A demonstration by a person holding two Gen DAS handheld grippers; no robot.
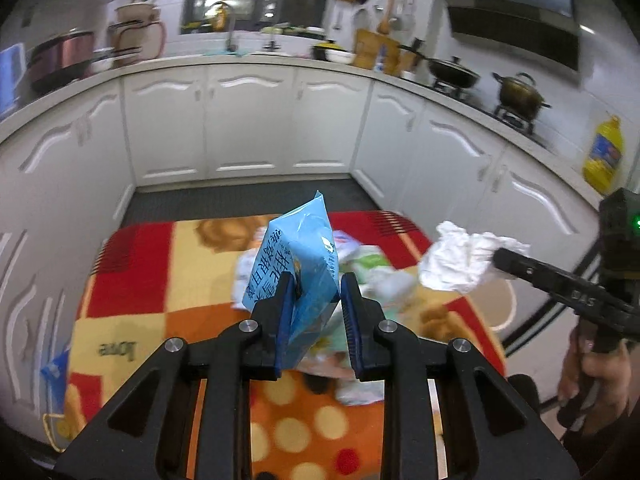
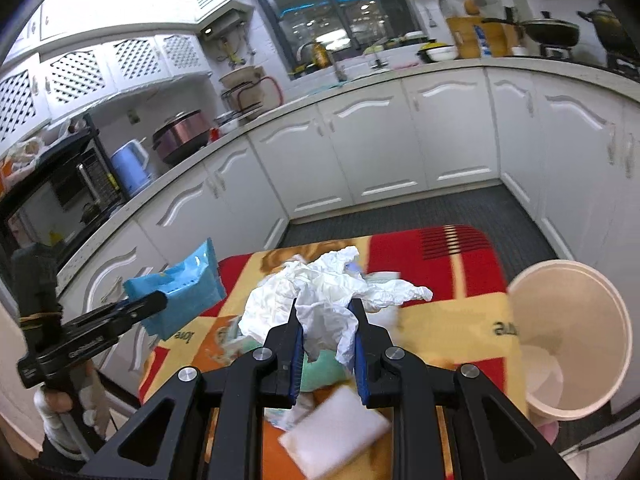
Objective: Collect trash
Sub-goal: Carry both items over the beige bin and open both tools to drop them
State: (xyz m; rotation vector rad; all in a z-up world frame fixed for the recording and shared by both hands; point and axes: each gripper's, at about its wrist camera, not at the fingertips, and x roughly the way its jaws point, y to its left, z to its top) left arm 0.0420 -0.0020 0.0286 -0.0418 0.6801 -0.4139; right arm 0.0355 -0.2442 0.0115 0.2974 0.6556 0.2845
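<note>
My left gripper is shut on a light blue tissue packet and holds it above the table; the packet also shows in the right wrist view. My right gripper is shut on a crumpled white paper wad, seen from the left wrist view held in the air at the right. Below both lies a pile of more wrappers and tissues on the red, orange and yellow patterned tablecloth.
A beige bin stands open at the table's right side. A flat white piece lies near the table's front. White kitchen cabinets surround the dark floor beyond. Another blue packet hangs off the table's left edge.
</note>
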